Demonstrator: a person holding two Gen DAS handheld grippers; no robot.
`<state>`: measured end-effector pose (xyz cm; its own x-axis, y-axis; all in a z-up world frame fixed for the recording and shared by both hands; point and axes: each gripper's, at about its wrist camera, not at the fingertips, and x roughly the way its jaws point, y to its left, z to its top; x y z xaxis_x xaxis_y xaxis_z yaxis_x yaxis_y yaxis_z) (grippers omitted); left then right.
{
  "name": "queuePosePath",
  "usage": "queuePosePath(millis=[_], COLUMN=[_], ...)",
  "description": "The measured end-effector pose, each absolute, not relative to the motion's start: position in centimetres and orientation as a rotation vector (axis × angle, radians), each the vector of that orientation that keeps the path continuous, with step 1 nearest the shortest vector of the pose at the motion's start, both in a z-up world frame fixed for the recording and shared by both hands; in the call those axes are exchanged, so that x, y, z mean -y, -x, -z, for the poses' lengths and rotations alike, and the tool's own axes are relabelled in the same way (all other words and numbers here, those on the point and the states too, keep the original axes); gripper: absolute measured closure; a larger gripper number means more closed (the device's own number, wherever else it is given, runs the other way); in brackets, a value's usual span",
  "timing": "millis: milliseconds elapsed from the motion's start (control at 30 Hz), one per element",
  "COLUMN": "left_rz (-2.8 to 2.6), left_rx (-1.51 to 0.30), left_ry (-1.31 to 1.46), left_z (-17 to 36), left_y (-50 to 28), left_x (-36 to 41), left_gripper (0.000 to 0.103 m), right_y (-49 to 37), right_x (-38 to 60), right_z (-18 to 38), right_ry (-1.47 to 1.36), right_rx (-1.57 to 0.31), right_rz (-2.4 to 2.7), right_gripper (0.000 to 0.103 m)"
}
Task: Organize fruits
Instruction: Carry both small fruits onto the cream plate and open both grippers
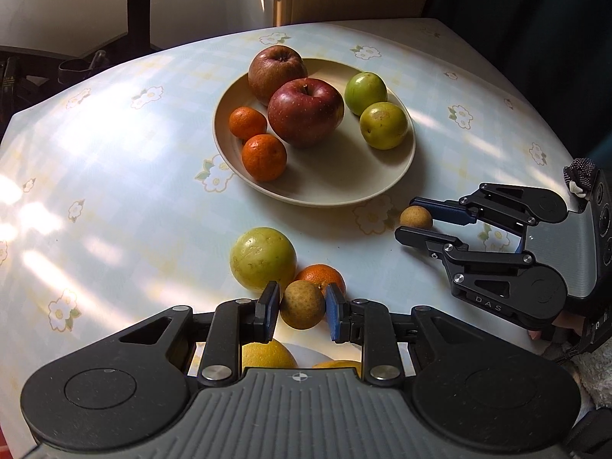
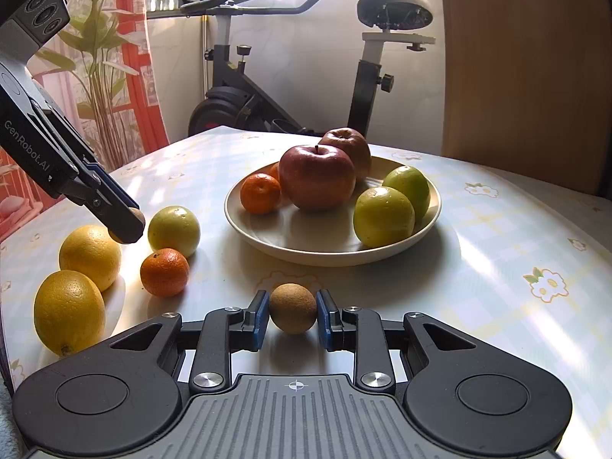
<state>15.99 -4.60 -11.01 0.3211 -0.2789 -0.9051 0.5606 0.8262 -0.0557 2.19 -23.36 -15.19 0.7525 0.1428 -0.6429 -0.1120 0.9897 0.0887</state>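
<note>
Both grippers gripping small brown fruits beside the plate (image 1: pixel 390 187).
Left gripper (image 1: pixel 302 308) is clamping one; right gripper (image 2: pixel 292 311), marked "DAS", is pinching another on the table. Left body reading "GenRobot.AI".

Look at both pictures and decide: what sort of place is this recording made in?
Most likely a room in someone's home. An exercise bike stands behind a table covered with a flowered cloth, a plate of fruit sits on it, and a curtained window with a leafy plant lets in sunlight.
</note>
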Motion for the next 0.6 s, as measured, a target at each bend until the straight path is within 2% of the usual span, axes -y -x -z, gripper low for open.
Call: queuePosePath(millis=[600], left_rz=[0.565], left_rx=[-1.043], left_ry=[-0.207], left_z=[10.8], left_y=[-19.3], left_x=[7.3], left_gripper=[0.076], right_y=[-3.9], right_x=[25.7], right_z=[12.7], right_ry=[-0.087], right_rx=[-0.679], right_rz=[-0.090], right_gripper=[0.079])
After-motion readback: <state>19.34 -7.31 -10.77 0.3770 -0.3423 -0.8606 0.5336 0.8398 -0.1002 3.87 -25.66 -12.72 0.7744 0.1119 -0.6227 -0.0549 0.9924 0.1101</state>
